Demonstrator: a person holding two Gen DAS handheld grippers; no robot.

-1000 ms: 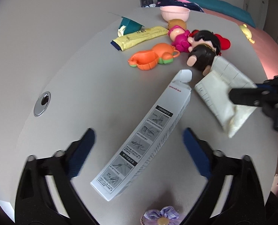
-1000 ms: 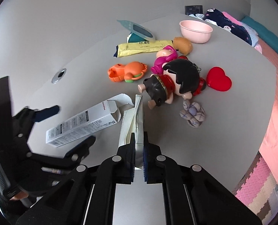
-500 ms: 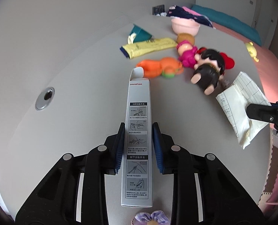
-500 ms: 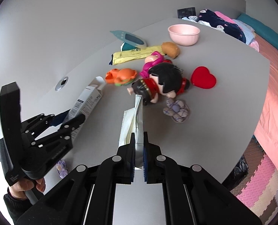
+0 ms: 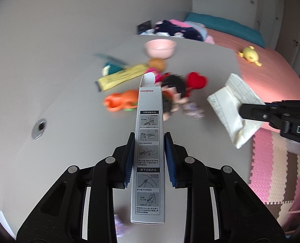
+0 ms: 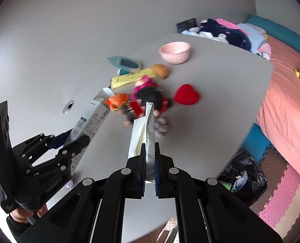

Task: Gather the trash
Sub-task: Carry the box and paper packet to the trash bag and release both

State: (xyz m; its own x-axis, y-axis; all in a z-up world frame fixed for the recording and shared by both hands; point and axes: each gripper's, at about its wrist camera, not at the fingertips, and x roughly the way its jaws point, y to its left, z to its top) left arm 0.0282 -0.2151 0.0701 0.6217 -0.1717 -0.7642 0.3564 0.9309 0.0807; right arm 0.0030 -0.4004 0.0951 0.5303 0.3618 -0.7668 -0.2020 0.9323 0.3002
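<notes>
Grippers both tilt down over the grey table (image 5: 73,121). The left gripper (image 5: 148,158) clamps a long white carton (image 5: 149,141), its printed face up and end flap open, lifted clear of the tabletop. The right gripper (image 6: 149,162) is pinched on a folded white paper packet (image 6: 144,133), also held in the air. Toys behind are smeared by motion blur: a pink bowl (image 6: 175,52), a red heart (image 6: 186,97), a dark-haired doll (image 6: 150,99). A black rubbish bag (image 6: 244,174) sits on the floor, partly hidden by the table edge.
</notes>
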